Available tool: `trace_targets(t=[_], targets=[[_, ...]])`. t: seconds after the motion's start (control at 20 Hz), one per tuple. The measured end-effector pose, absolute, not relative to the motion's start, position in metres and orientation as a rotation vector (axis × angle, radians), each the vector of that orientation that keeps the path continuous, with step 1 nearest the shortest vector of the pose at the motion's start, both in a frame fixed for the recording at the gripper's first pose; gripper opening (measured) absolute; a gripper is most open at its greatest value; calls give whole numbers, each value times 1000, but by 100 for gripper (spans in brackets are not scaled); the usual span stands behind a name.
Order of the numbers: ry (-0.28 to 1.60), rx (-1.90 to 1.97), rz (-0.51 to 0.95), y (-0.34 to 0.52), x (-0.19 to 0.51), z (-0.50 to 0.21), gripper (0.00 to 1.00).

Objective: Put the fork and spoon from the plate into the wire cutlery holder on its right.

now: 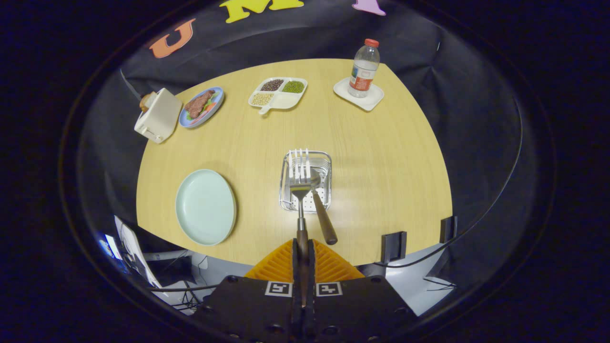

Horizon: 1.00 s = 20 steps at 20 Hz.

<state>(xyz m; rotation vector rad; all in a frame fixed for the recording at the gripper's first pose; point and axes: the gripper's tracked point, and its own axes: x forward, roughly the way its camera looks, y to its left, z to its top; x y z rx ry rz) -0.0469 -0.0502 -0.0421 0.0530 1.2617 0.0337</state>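
Clamped between the gripper's (303, 252) closed fingers, the fork (300, 178) is held over the wire cutlery holder (324, 162) — spoon (318, 200) already leaned inside, plate (206, 207) bare.

We see the gripper (303, 255) clamped on the fork (300, 190), whose tines reach over the wire cutlery holder (306, 182) just ahead. The spoon (320, 205) already leans in the holder, its handle jutting out beside the fork and narrowing that side. Bare bench (381, 157) lies open to the holder's right; the empty plate (206, 206) sits well apart on its left.
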Motion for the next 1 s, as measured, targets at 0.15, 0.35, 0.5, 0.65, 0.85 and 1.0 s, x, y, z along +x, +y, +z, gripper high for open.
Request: trace_targets(t=[0.15,0.35,0.5,0.65,0.85,1.0], targets=[[1286,36,33,-50,-44,-47,3],[1298,43,39,-46,-42,-48,4],[1302,56,35,-47,-41,-46,4],[1305,66,31,-49,-41,-46,4],[1310,70,33,-51,-41,-43,3],[1312,69,37,-52,-41,-40,6]])
